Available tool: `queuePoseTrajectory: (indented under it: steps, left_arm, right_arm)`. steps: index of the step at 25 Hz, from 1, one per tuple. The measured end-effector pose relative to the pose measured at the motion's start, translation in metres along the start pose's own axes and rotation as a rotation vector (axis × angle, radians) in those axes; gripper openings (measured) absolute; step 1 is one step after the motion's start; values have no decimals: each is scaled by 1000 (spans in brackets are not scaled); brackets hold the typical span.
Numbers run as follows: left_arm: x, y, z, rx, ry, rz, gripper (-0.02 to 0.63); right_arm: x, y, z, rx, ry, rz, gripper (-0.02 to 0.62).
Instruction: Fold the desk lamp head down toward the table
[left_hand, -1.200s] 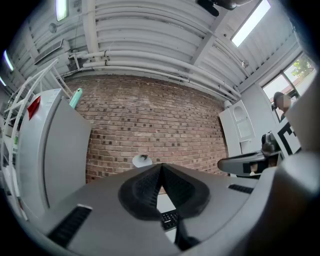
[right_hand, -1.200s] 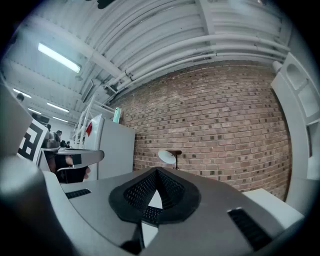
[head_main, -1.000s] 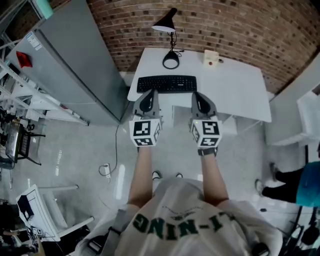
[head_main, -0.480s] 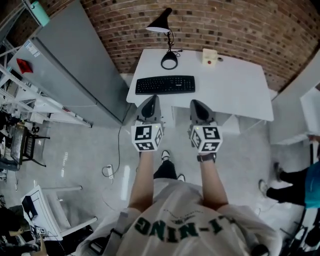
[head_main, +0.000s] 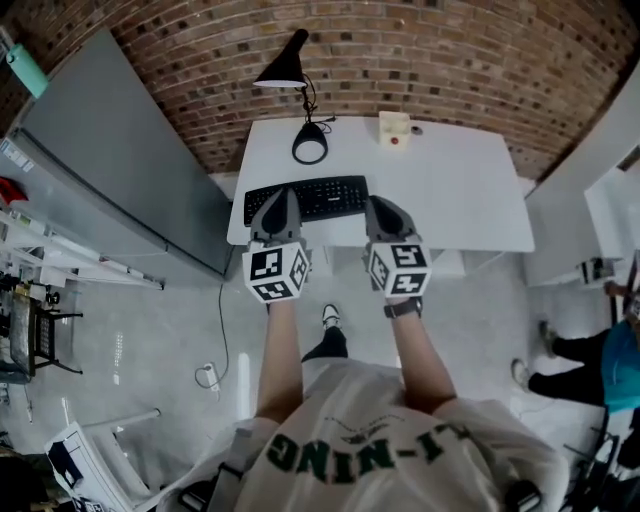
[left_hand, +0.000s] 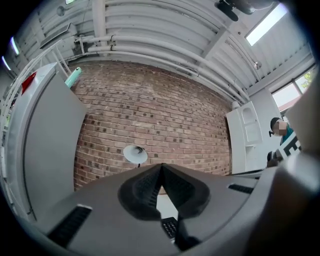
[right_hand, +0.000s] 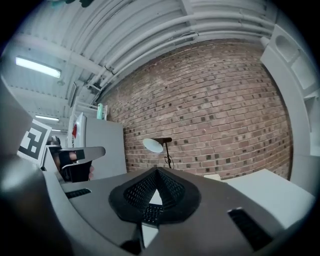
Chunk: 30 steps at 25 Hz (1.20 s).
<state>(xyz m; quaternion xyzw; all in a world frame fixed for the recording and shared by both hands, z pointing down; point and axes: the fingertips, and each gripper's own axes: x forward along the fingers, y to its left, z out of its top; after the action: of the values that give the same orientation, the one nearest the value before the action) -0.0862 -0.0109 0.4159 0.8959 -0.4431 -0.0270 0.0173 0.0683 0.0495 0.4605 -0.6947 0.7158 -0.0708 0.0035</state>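
A black desk lamp stands at the back of the white desk (head_main: 460, 190). Its round base (head_main: 310, 143) is on the desk top and its cone head (head_main: 281, 66) is raised toward the brick wall. Both grippers are held level over the desk's front edge, well short of the lamp. My left gripper (head_main: 279, 196) is shut and empty above the black keyboard (head_main: 318, 196). My right gripper (head_main: 379, 204) is beside it, also shut and empty. The lamp head (left_hand: 135, 154) shows above the closed tips (left_hand: 161, 167) in the left gripper view. In the right gripper view the lamp head (right_hand: 153, 145) shows above the closed tips (right_hand: 157, 170).
A small cream box with a red button (head_main: 395, 128) sits right of the lamp base. A tall grey cabinet (head_main: 110, 160) stands left of the desk and white furniture (head_main: 600, 210) to the right. Another person (head_main: 610, 365) is at the far right.
The person has stepped toward the desk. Both grippers moved forward from over the floor to above the desk's front edge and keyboard, staying shut.
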Motion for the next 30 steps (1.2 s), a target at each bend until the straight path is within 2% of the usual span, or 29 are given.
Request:
queuePoseTrajectory:
  steps: [5, 10, 13, 20, 26, 30]
  left_arm:
    - [70, 37, 32, 14, -46, 15, 0]
    - [126, 71, 48, 58, -61, 17, 0]
    - [154, 87, 50, 62, -49, 17, 0]
    - [201, 95, 46, 44, 18, -41, 0]
    - [234, 103, 43, -33, 43, -11, 0]
    - [246, 106, 41, -114, 54, -13, 2]
  right_arm:
    - [72, -15, 34, -21, -34, 4, 2]
    - [142, -14, 51, -42, -27, 27, 2]
    - [176, -15, 58, -44, -23, 42, 2]
    - [226, -17, 69, -39, -16, 79, 2]
    - [267, -30, 76, -36, -14, 151, 2]
    - [288, -39, 74, -32, 16, 192, 2]
